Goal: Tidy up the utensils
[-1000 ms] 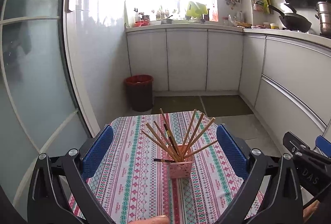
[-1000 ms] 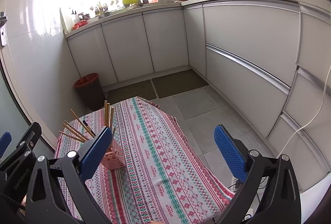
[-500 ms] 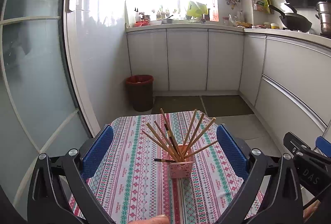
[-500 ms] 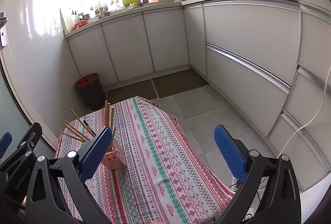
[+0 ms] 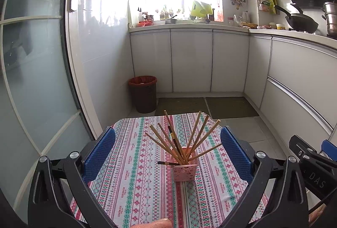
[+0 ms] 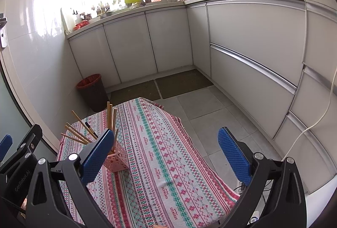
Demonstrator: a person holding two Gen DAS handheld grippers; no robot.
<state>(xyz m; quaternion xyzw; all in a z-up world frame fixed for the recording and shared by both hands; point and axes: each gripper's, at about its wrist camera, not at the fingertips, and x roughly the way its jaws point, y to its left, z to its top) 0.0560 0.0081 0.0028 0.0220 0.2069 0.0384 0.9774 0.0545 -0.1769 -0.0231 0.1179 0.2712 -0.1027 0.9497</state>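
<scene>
- Left claw [image 5: 167, 156]: jaws wide, empty, framing the pink perforated plastic holder [image 5: 185, 169] at lower centre of the left wrist view.
- Right claw [image 6: 166, 156]: also wide, empty; holder [image 6: 117, 161] sits lower left, partly behind its left pad.
- Wooden chopsticks [image 5: 185, 135] fan out of the holder; one dark stick [image 5: 167, 163] lies across the rim.
- Holder stands on the striped patterned cloth worktop [image 5: 147, 175].
- Suggested: pinch the stray stick mid-shaft, lift it clear, then drop it in vertically; steady the light holder with the other claw.
</scene>
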